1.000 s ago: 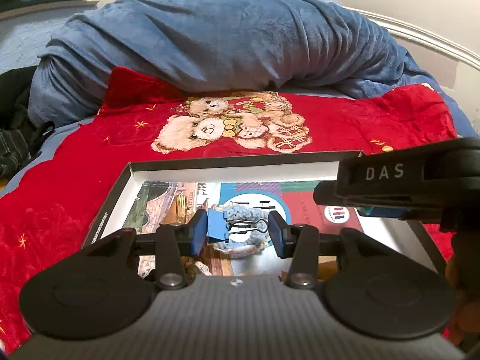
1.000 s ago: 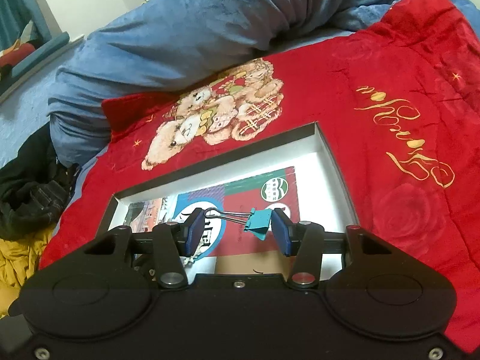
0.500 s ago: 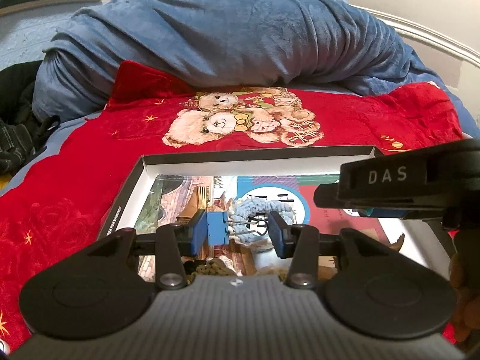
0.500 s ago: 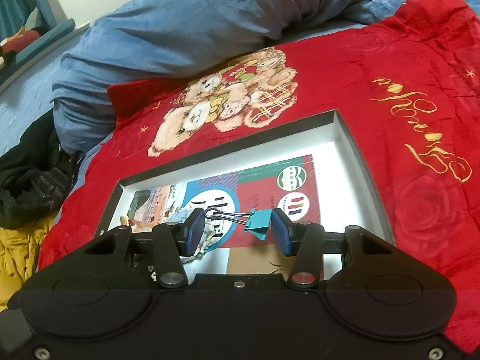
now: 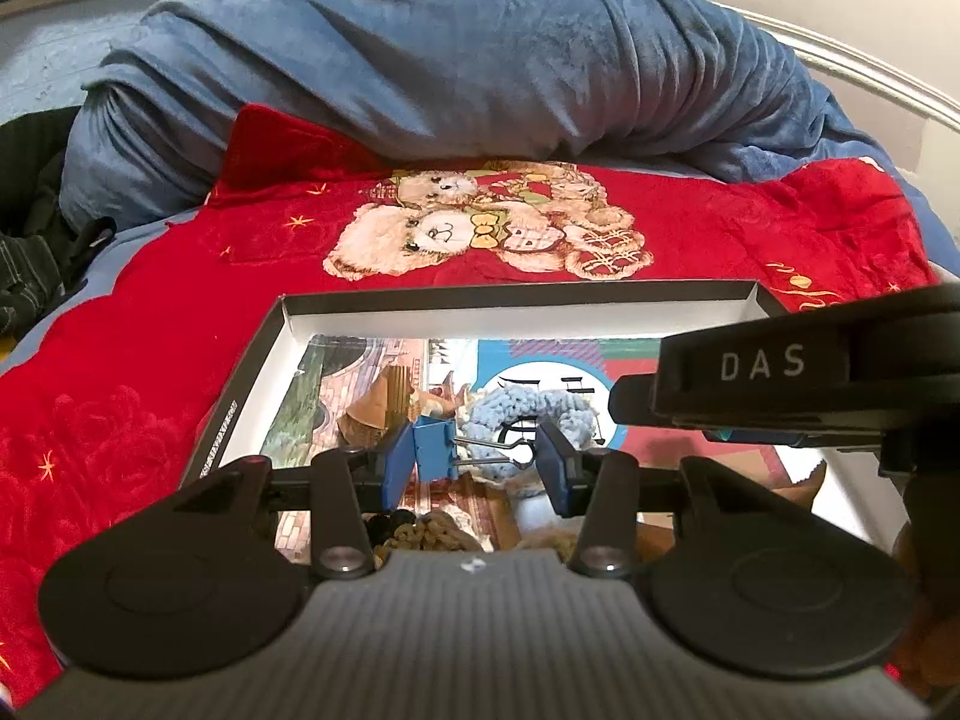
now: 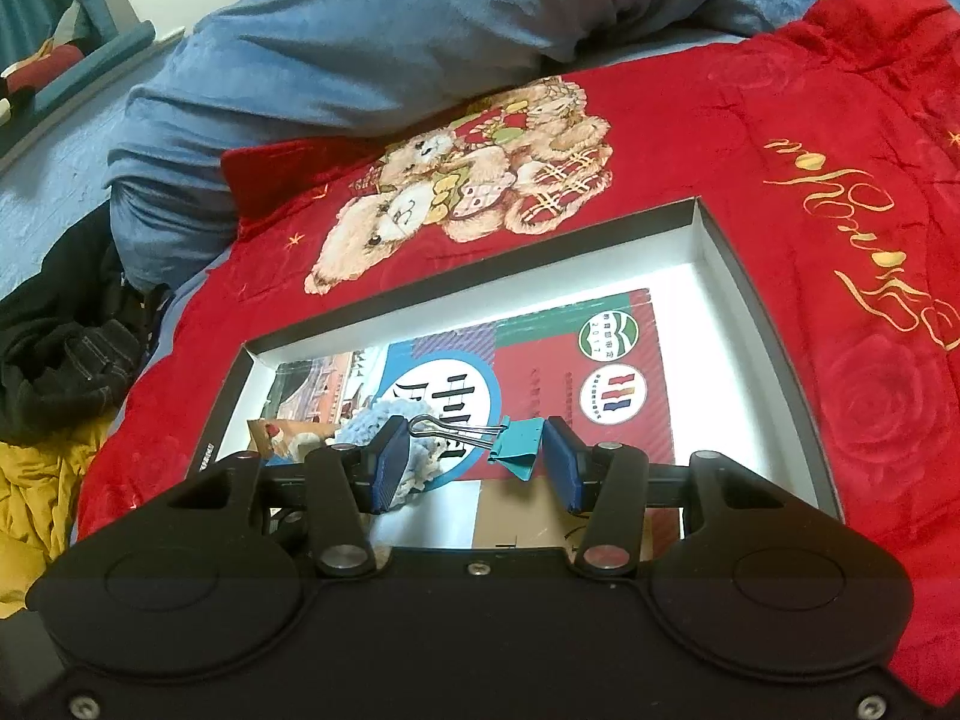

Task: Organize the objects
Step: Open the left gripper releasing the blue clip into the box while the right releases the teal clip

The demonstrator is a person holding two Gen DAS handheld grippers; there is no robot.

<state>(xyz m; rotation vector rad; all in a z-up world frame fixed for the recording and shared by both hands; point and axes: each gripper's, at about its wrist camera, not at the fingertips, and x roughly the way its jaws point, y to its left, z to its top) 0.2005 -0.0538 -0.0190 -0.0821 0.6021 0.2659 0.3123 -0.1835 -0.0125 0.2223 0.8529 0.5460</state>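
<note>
My left gripper (image 5: 474, 462) is shut on a blue binder clip (image 5: 432, 450) and holds it above a shallow black box with a white inside (image 5: 480, 319). My right gripper (image 6: 474, 459) is shut on a teal binder clip (image 6: 516, 444) over the same box (image 6: 708, 240). In the box lie a colourful booklet (image 6: 540, 372), a light blue fuzzy scrunchie (image 5: 528, 420), which also shows in the right wrist view (image 6: 360, 426), and some brown items (image 5: 384, 402). The right gripper's black body (image 5: 780, 384) crosses the right side of the left wrist view.
The box rests on a red blanket with a teddy bear print (image 5: 480, 228) on a bed. A rolled blue duvet (image 5: 450, 66) lies behind it. Dark clothes (image 6: 60, 348) and a yellow cloth (image 6: 36, 480) lie at the left.
Both grippers have drawn back a little over the box, each still holding its clip. More of the box contents, the scrunchie and brown items, now show in front of the left gripper.
</note>
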